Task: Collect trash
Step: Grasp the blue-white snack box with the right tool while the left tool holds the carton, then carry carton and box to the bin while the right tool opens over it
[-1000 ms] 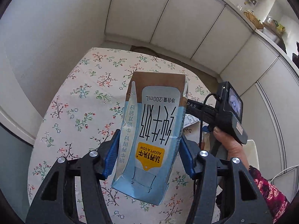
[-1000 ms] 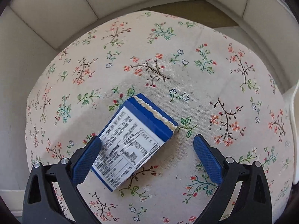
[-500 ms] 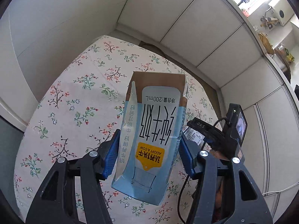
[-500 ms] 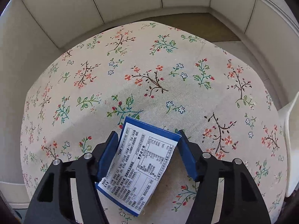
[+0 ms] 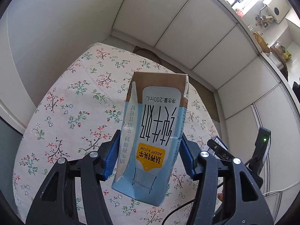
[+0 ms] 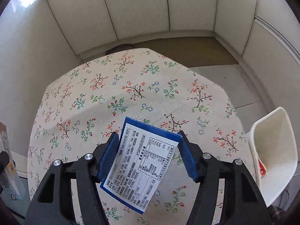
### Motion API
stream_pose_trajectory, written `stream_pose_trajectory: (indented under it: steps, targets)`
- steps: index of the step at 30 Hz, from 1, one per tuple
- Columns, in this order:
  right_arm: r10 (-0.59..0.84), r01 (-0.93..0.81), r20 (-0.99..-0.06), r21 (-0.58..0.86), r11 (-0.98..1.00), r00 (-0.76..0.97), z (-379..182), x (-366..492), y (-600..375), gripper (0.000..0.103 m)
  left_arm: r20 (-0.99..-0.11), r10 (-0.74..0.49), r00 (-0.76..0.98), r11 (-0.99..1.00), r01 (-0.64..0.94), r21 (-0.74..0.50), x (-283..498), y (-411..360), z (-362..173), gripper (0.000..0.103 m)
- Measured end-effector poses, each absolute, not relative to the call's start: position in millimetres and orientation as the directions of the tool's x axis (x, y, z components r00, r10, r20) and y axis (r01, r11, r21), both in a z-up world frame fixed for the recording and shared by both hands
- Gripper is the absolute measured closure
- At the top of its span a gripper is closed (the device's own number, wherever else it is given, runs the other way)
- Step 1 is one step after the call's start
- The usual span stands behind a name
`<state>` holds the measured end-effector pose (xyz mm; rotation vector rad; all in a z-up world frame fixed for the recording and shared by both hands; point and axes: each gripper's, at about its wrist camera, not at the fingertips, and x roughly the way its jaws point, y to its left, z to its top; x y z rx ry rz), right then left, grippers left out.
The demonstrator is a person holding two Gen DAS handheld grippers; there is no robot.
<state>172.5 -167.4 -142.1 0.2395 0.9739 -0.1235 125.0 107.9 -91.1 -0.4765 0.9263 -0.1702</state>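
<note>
My left gripper (image 5: 150, 155) is shut on a light-blue and brown milk carton (image 5: 151, 131), held upside down above the round floral table (image 5: 75, 103). In the right wrist view my right gripper (image 6: 148, 155) is shut on a blue and white packet (image 6: 140, 165) with a printed nutrition label, lifted clear of the floral table (image 6: 131, 86). The carton (image 6: 7, 159) shows at the far left edge of that view. The right gripper's tip and the packet's corner (image 5: 218, 142) appear low on the right in the left wrist view.
A white bin (image 6: 275, 153) with a red scrap inside stands off the table's right edge. White cabinet doors (image 5: 187, 24) curve around the table's far side. A brown mat (image 6: 187, 50) lies on the floor beyond. A white cable (image 5: 281, 189) runs low right.
My right gripper closed on the blue and white packet and lifted it off the table, so the table now looks farther away. The left gripper kept the carton and rolled slightly.
</note>
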Motion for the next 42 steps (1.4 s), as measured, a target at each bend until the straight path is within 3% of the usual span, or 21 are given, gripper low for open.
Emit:
stream_pose_trajectory:
  steps: [17,32,36,40,42]
  targets:
    - [-0.128,0.222,-0.698,0.045,0.974,0.704,-58,86,-256,0.040,-0.699,-0.362,0.617,0.908,0.063,-0.415,113,32,-67,0.047]
    - [-0.311,0.395,-0.661,-0.023,0.918,0.683,-61,26,-368,0.038,-0.709,-0.344,0.615,0.936,0.163,-0.313,109,-39,-63,0.047]
    - [-0.327,0.449,-0.677,0.006,0.893,0.659,-70,16,-391,0.033,-0.702,-0.352,0.619,0.935,0.201,-0.292,104,-61,-59,0.047]
    - [-0.360,0.502,-0.664,0.028,0.864,0.656,-71,2,-411,0.017,-0.672,-0.383,0.633,0.924,0.253,-0.288,97,-86,-49,0.047]
    - [-0.390,0.530,-0.649,0.024,0.848,0.653,-69,-6,-418,0.015,-0.663,-0.417,0.622,0.909,0.283,-0.305,93,-100,-46,0.047]
